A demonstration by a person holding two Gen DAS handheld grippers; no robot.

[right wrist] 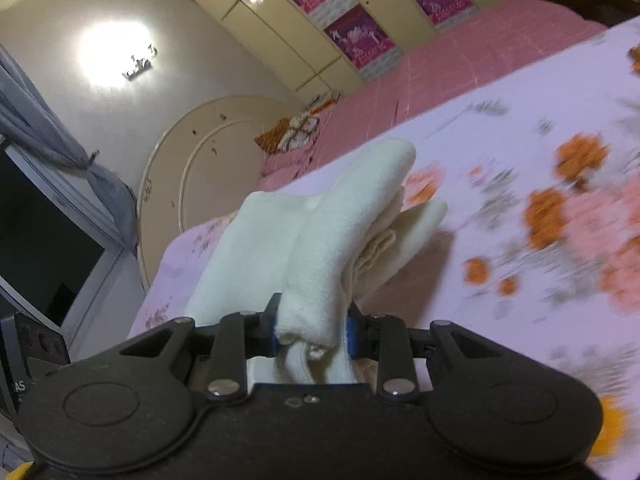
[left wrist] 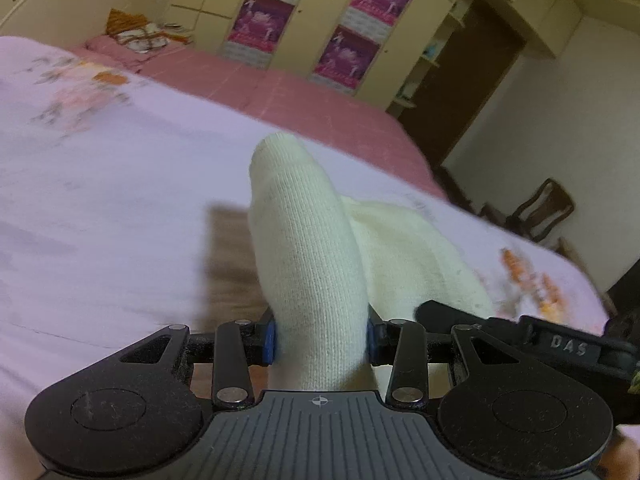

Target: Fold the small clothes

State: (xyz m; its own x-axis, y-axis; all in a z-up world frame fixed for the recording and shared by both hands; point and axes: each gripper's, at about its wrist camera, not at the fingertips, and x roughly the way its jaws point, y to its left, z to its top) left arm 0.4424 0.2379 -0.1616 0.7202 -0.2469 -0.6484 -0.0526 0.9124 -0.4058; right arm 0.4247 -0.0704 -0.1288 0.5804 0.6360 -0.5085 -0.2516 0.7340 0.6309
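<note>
A cream knitted garment (left wrist: 316, 264) hangs bunched between both grippers above the flowered sheet. In the left wrist view my left gripper (left wrist: 322, 340) is shut on one end of it, the blue pads (left wrist: 270, 340) pressing from both sides while a thick fold stands up in front. The right gripper's black body (left wrist: 568, 346) shows at the right edge of that view, close beside. In the right wrist view my right gripper (right wrist: 312, 336) is shut on the cream garment (right wrist: 320, 240), whose folded layers spread away from the jaws. Blur covers the bedding.
A pale lilac sheet with orange flowers (right wrist: 520, 240) covers the bed, with a pink quilt (left wrist: 288, 92) behind it. Folded patterned cloth (left wrist: 140, 34) lies by the round headboard (right wrist: 192, 168). A wardrobe with purple posters (left wrist: 352, 56) and a wooden chair (left wrist: 544, 208) stand beyond.
</note>
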